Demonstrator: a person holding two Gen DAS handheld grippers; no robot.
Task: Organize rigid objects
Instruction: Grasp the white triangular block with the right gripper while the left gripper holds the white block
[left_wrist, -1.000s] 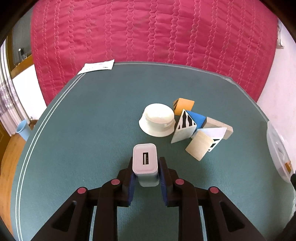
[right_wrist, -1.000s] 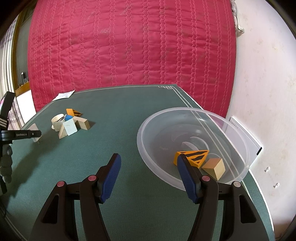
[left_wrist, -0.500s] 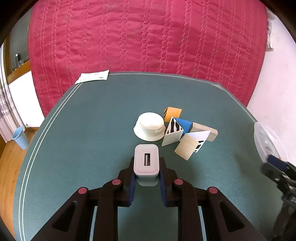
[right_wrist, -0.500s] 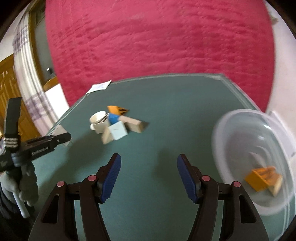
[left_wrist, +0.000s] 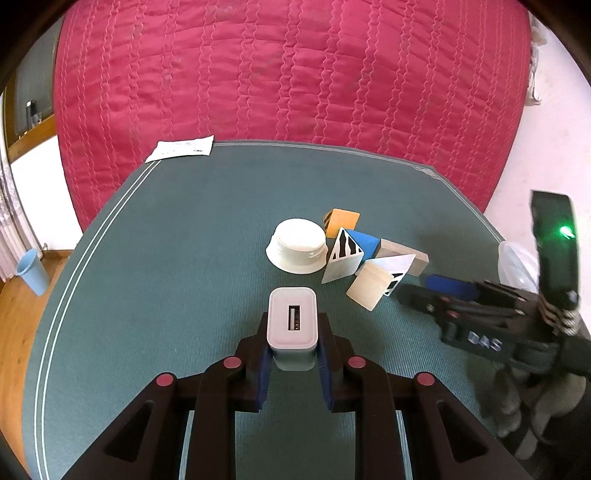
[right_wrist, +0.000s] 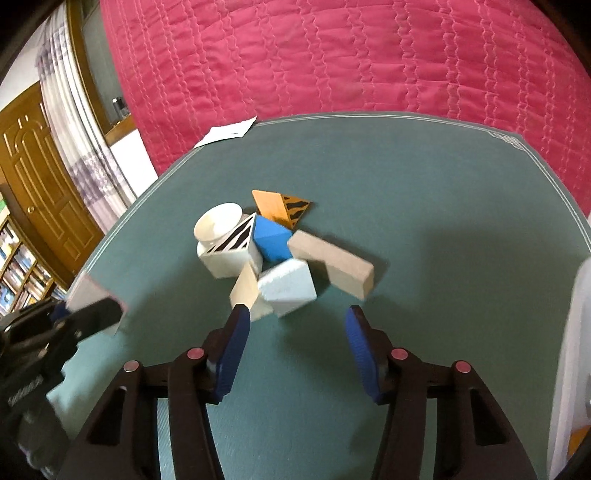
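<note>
My left gripper (left_wrist: 292, 354) is shut on a white USB charger (left_wrist: 292, 317), held above the green mat. A heap of blocks lies ahead: a white cap (left_wrist: 298, 244), an orange block (left_wrist: 341, 221), a striped white wedge (left_wrist: 343, 254), a blue block (left_wrist: 364, 242), a grey block (left_wrist: 402, 254) and a pale wooden block (left_wrist: 369, 290). My right gripper (right_wrist: 295, 332) is just short of that heap, its jaws closing with nothing between them. A pale blue block (right_wrist: 288, 286) and the grey block (right_wrist: 332, 266) sit right in front of its fingers.
A clear plastic bowl (left_wrist: 515, 262) stands at the right edge of the mat (left_wrist: 166, 258), partly behind the right gripper. A paper slip (left_wrist: 181, 147) lies at the mat's far left corner. A red quilted cloth hangs behind. A blue cup (left_wrist: 31, 269) stands on the floor at left.
My right gripper has swung left from the bowl to the heap of blocks and its jaws have narrowed. It now shows in the left wrist view. The left gripper still holds the charger.
</note>
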